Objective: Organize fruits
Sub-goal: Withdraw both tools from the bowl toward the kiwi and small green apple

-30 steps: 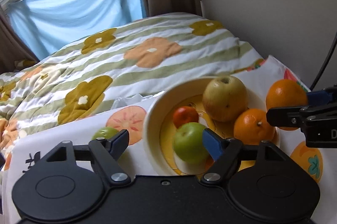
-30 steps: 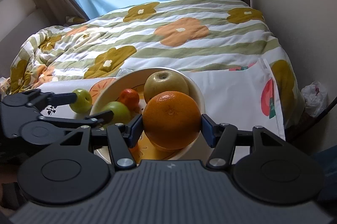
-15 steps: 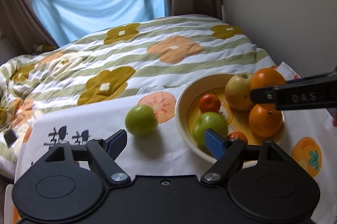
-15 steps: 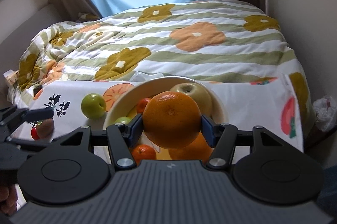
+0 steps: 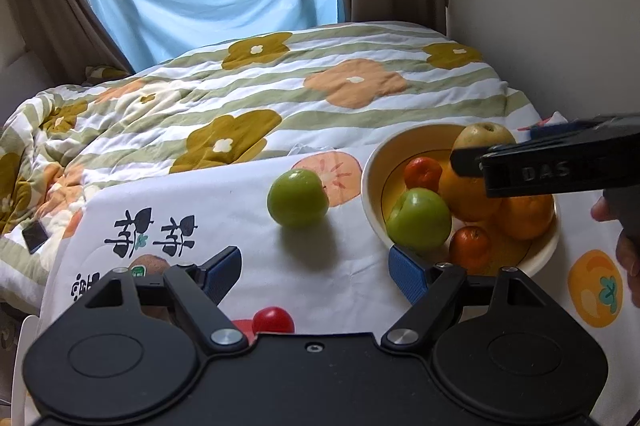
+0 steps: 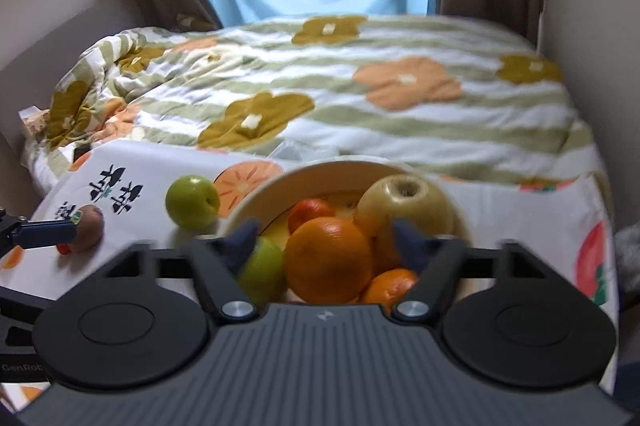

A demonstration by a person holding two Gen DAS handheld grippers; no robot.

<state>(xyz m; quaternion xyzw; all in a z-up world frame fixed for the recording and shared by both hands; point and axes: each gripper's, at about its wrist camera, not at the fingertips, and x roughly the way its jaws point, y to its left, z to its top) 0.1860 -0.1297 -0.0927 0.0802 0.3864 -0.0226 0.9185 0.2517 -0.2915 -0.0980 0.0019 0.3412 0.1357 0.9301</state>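
A cream bowl (image 5: 372, 181) on the printed cloth holds a green apple (image 5: 418, 220), a yellow apple (image 5: 486, 133), large oranges (image 5: 524, 218) and small tangerines (image 5: 422, 171). A loose green apple (image 5: 297, 197) lies left of the bowl. A kiwi (image 6: 89, 228) and a small red fruit (image 5: 273, 320) lie near my left gripper (image 5: 314, 272), which is open and empty. My right gripper (image 6: 326, 240) is open above the bowl (image 6: 256, 201), with a large orange (image 6: 328, 260) lying in the bowl between its spread fingers.
The fruit-print cloth (image 5: 200, 209) covers the table against a bed with a flowered quilt (image 5: 320, 85). A wall is at the right. A dark phone (image 5: 34, 236) lies on the quilt at far left. The person's hand (image 5: 628, 250) shows at the right edge.
The right gripper opened and let the large orange go into the bowl. The left gripper drew back to the left, away from the bowl, bringing the loose green apple and red fruit into view.
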